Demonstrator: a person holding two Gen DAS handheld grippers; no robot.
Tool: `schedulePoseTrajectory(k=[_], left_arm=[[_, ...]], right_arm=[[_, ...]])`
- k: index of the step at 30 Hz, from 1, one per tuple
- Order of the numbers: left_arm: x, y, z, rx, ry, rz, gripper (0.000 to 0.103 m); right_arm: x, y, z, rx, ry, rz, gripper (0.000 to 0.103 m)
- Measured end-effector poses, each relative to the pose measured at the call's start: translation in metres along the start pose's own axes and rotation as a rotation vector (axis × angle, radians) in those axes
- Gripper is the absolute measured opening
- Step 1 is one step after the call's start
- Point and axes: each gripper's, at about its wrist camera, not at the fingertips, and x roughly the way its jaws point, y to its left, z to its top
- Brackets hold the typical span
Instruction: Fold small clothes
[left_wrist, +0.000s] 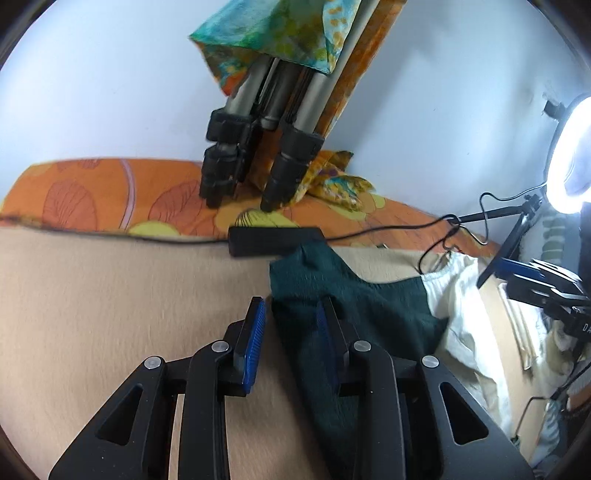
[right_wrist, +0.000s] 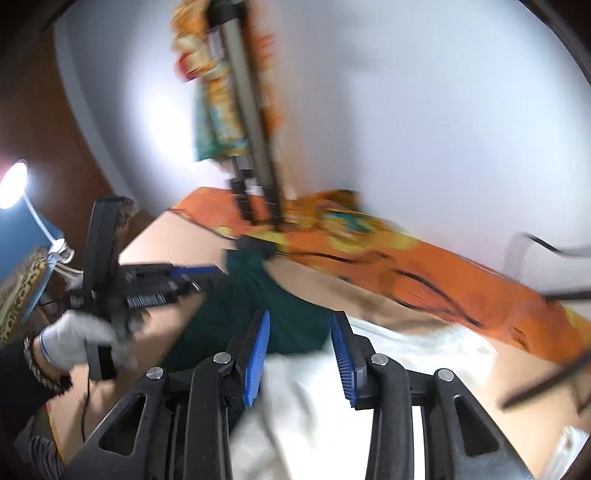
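- The left gripper (left_wrist: 291, 314) fills the foreground of the left wrist view, its blue-padded jaws standing apart with nothing pressed between them.
- A dark green garment (left_wrist: 354, 295) lies on the tan worktop (left_wrist: 110, 295); its left edge runs through the gap between those jaws and passes under the right-hand jaw, the pads not closed on it.
- Right of the jaws, a white cloth (left_wrist: 465, 306) lies crumpled, touching the green garment's far side.
- Beyond the jaws sit a black box (left_wrist: 273, 240) with a cable, an orange floral sheet (left_wrist: 110, 195) and the folded legs of a tripod (left_wrist: 258, 147).
- In the blurred right wrist view, the right gripper (right_wrist: 300, 332) hangs with jaws apart and nothing clamped; the white cloth (right_wrist: 406, 350) spreads beneath and right of them.
- The green garment (right_wrist: 258, 295) lies just ahead of these jaws.
- To their left, a gloved hand (right_wrist: 77, 343) holds the left gripper (right_wrist: 192, 280) at the garment's edge.
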Motion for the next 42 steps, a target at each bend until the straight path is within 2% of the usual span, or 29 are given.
schedulePoseTrajectory(k=[6,9,12,18,20,21,22,32,42], left_arm=[[0.015,-0.005,0.008,0.034,0.0,0.026,0.027],[0.016,-0.007,0.008,0.053,-0.001,0.028,0.027],[0.019,-0.009,0.009,0.066,0.001,0.03,0.026],[0.027,-0.016,0.01,0.099,0.013,0.038,0.005],[0.03,-0.019,0.01,0.107,0.013,0.034,0.003],[0.03,-0.02,0.01,0.105,0.012,0.028,0.002],[0.029,-0.021,0.01,0.098,0.009,0.016,0.002],[-0.008,-0.048,0.002,0.151,-0.035,-0.058,0.002],[-0.076,-0.084,-0.013,0.22,-0.08,-0.096,0.002]], right_arm=[[-0.001,-0.067,-0.038,0.079,0.071,-0.128,0.037],[0.005,-0.089,-0.05,0.11,0.086,-0.142,0.037],[0.017,-0.1,-0.048,0.145,0.078,-0.107,0.038],[0.03,-0.121,-0.039,0.207,0.049,-0.083,0.037],[0.031,-0.123,-0.036,0.21,0.044,-0.068,0.024],[0.032,-0.122,-0.035,0.209,0.046,-0.056,0.008],[0.031,-0.12,-0.033,0.209,0.044,-0.055,0.004],[-0.016,-0.083,-0.023,0.157,-0.065,0.004,0.001],[-0.089,-0.044,-0.035,0.083,-0.101,0.052,0.001]])
